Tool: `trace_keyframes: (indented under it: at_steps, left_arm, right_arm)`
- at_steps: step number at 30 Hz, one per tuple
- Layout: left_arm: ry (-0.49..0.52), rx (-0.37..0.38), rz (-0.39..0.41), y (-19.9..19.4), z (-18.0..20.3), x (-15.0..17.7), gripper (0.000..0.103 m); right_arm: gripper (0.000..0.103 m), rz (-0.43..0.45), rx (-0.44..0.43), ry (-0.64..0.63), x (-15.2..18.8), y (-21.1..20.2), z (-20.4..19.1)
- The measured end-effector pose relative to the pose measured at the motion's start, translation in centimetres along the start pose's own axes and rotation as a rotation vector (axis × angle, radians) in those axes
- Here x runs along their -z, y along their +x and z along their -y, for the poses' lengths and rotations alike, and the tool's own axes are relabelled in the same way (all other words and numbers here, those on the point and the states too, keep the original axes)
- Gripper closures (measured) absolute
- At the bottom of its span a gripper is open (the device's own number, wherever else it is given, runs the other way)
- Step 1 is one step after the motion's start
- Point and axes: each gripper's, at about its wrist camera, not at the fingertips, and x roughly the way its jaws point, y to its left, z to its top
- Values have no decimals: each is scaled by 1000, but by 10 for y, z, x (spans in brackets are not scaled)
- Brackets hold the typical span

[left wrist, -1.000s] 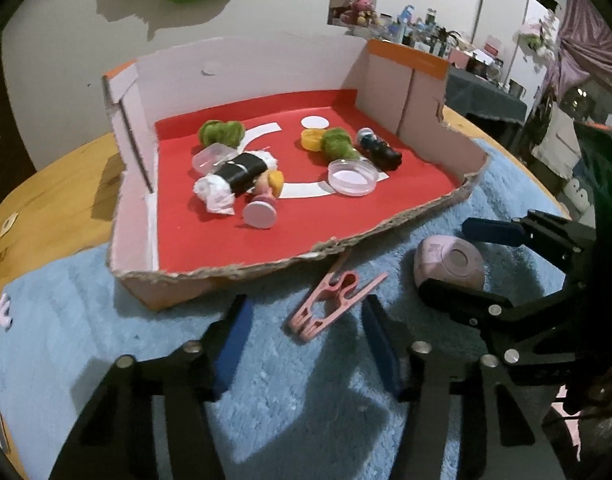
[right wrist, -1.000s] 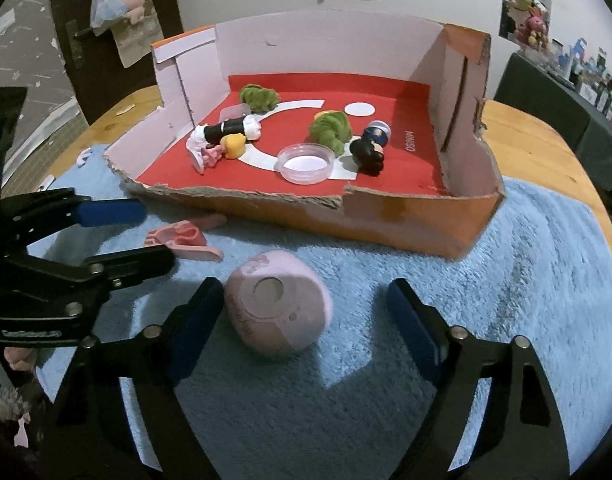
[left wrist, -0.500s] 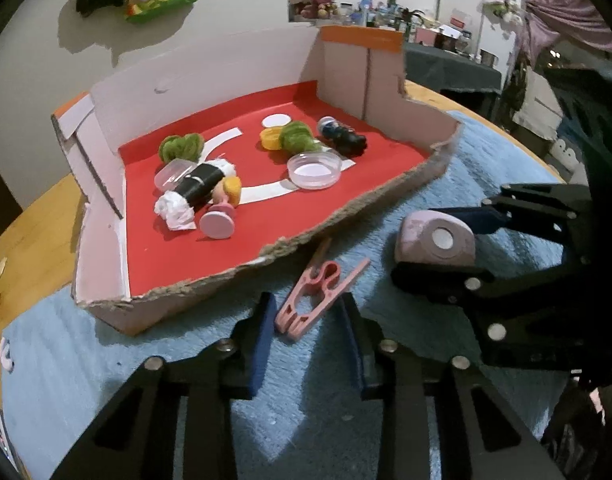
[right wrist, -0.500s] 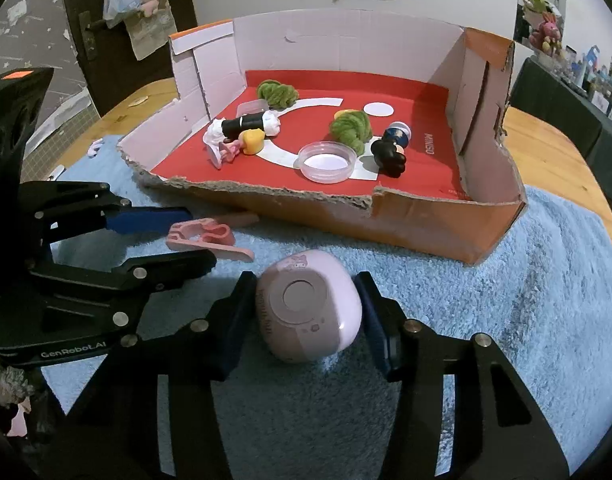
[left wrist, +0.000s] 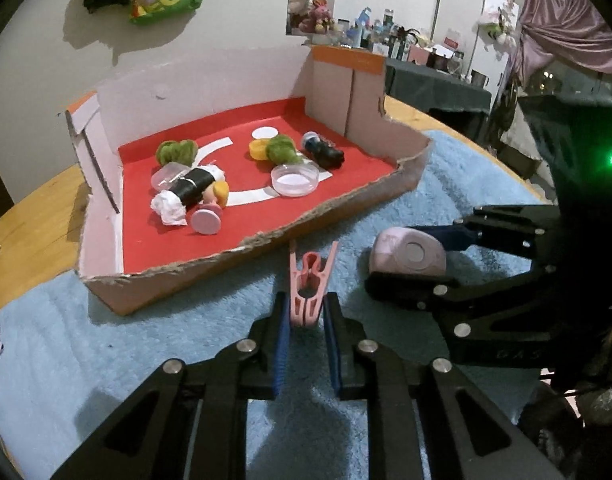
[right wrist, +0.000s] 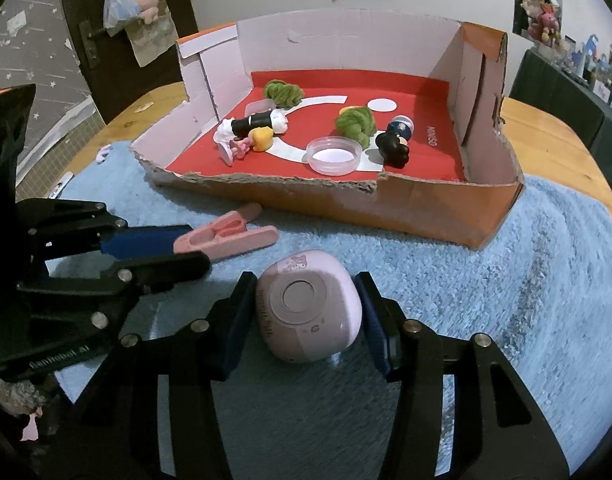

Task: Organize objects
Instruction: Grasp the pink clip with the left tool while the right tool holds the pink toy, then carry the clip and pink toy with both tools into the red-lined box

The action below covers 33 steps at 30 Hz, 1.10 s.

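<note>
A pink clothespin [left wrist: 309, 280] lies on the blue towel just before the torn front edge of the cardboard box [left wrist: 210, 92]. My left gripper [left wrist: 306, 305] is shut on its rear end, and the clip points toward the box. To its right sits a rounded pink case [left wrist: 408, 256] with a round button on top. In the right wrist view my right gripper [right wrist: 304, 285] is shut on this pink case [right wrist: 310, 320], a pad on each side. The left gripper [right wrist: 166, 252] and the clothespin [right wrist: 230, 236] show at the left there.
The box [right wrist: 346, 48] has a red floor with green fuzzy balls [right wrist: 356, 122], a clear round lid [right wrist: 333, 156], a dark figurine [right wrist: 394, 142] and a small doll [left wrist: 194, 192]. A blue fleece towel [right wrist: 526, 280] covers the wooden table [left wrist: 30, 216]. Shelves and clutter stand far behind.
The left jaws have closed onto the clothespin, which turned from slanting to pointing at the box. The right jaws have closed from wide apart onto the pink case.
</note>
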Motion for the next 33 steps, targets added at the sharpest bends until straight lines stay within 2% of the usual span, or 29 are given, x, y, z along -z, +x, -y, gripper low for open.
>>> trace_keyframes:
  at_steps: [8, 24, 33]
  left_arm:
    - [-34, -2, -6, -2, -1, 10, 86]
    - [-48, -6, 79, -46, 6, 18, 86]
    - [-57, -19, 135, -65, 5, 7, 86]
  right_arm:
    - [55, -4, -25, -12, 3, -4, -9]
    - [55, 42, -51, -46, -1, -33, -30]
    - [55, 77, -75, -52, -10, -50, -35]
